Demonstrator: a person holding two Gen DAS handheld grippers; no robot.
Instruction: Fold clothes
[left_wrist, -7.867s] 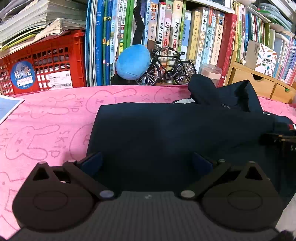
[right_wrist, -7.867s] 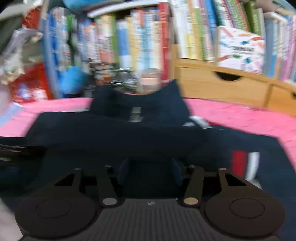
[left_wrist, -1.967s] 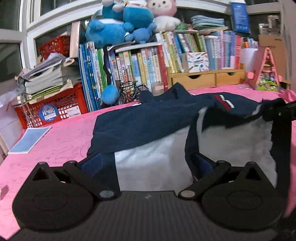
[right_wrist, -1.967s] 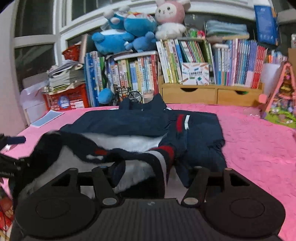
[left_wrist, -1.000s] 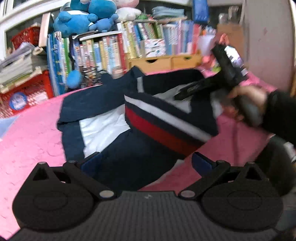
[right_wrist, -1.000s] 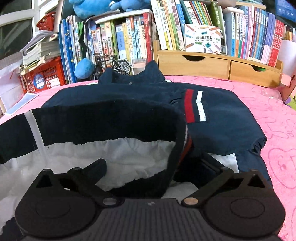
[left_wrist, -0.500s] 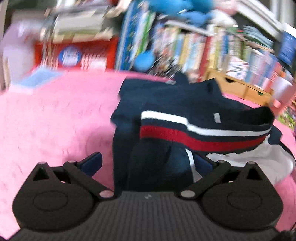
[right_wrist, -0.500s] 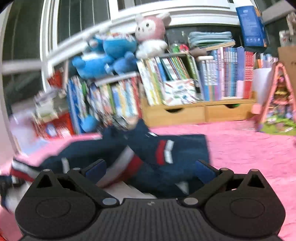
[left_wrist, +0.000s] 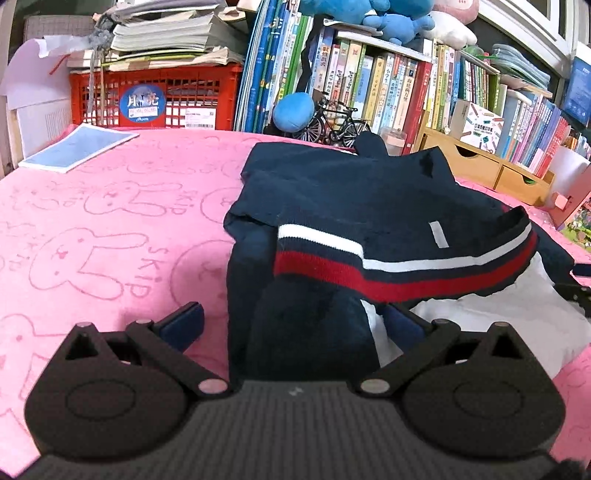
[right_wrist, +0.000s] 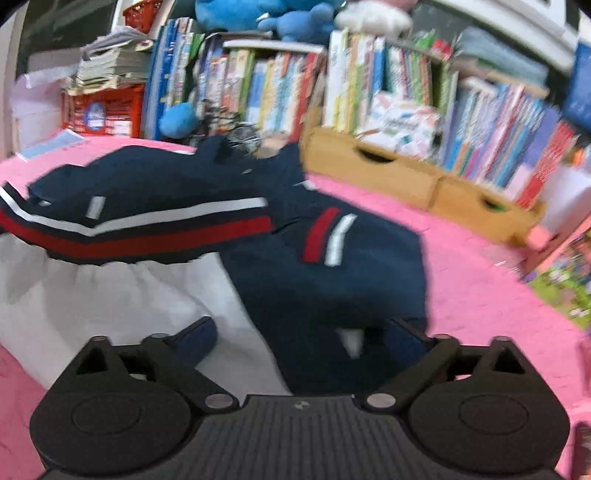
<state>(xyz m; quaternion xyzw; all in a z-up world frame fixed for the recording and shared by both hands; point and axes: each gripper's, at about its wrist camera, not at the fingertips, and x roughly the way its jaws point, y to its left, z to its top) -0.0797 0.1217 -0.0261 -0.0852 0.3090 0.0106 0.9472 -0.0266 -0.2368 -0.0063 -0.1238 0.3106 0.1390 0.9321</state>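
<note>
From the left wrist view we count one navy jacket (left_wrist: 351, 206) lying on the pink bunny-print blanket (left_wrist: 110, 229), its striped hem (left_wrist: 406, 266) turned up over the body so one red band and one white band run across the middle, with white lining (left_wrist: 498, 314) showing beneath on the right. Our left gripper (left_wrist: 291, 325) has its jaws spread wide; a dark fold of the jacket sits between the two blue fingers (left_wrist: 183, 325) but neither pad presses on it. The jacket's left edge stops near mid-frame, and the blanket beyond it runs bare out to one blue booklet (left_wrist: 77, 147) at the far corner. Along the back edge we see one red crate (left_wrist: 155, 98), one blue plush ball (left_wrist: 293, 110), one toy bicycle (left_wrist: 338, 123) and one long row of books (left_wrist: 388, 92), all well apart from the jacket except the bicycle, which stands just behind the collar. Over to the right wrist view, which is blurred: the same single jacket (right_wrist: 325, 266), hem stripes on the left and a second short red-and-white pair on the sleeve (right_wrist: 328, 236). Our right gripper (right_wrist: 303, 339) stands wide, its jaws having just been closing a little, lining and navy cloth lying between them ungripped. Bare pink blanket (right_wrist: 480, 295) spreads to the right as far as the wooden drawer unit (right_wrist: 406, 177), which has two drawers.
</note>
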